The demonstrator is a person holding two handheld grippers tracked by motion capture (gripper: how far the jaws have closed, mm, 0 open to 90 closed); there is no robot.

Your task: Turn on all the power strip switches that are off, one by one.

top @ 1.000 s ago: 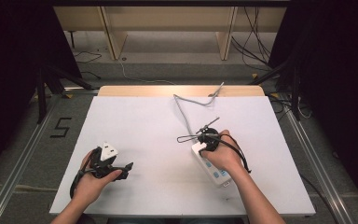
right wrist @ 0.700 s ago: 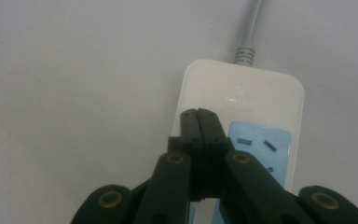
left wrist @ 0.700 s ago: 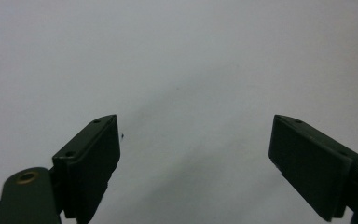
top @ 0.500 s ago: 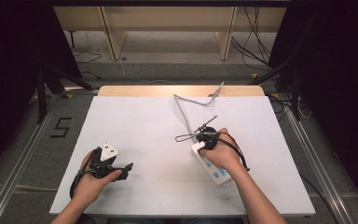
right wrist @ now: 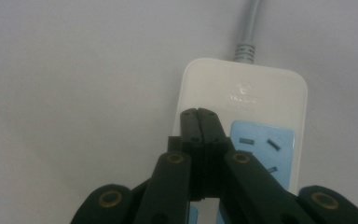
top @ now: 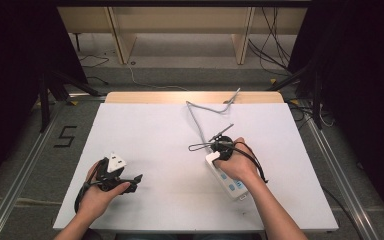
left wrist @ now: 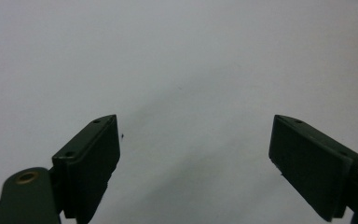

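One white table (top: 155, 135) stands on a grey floor (top: 25, 150) in a dark room. The right gripper (right wrist: 199, 122) is squeezed shut right over the white power strip (right wrist: 261, 100). The left gripper (left wrist: 193, 154) is wide open over bare table, far from the strip.

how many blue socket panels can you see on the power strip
3 on the power strip: two in the high view near its end towards the person, one by the cable end in the right gripper view. The hand may hide others.
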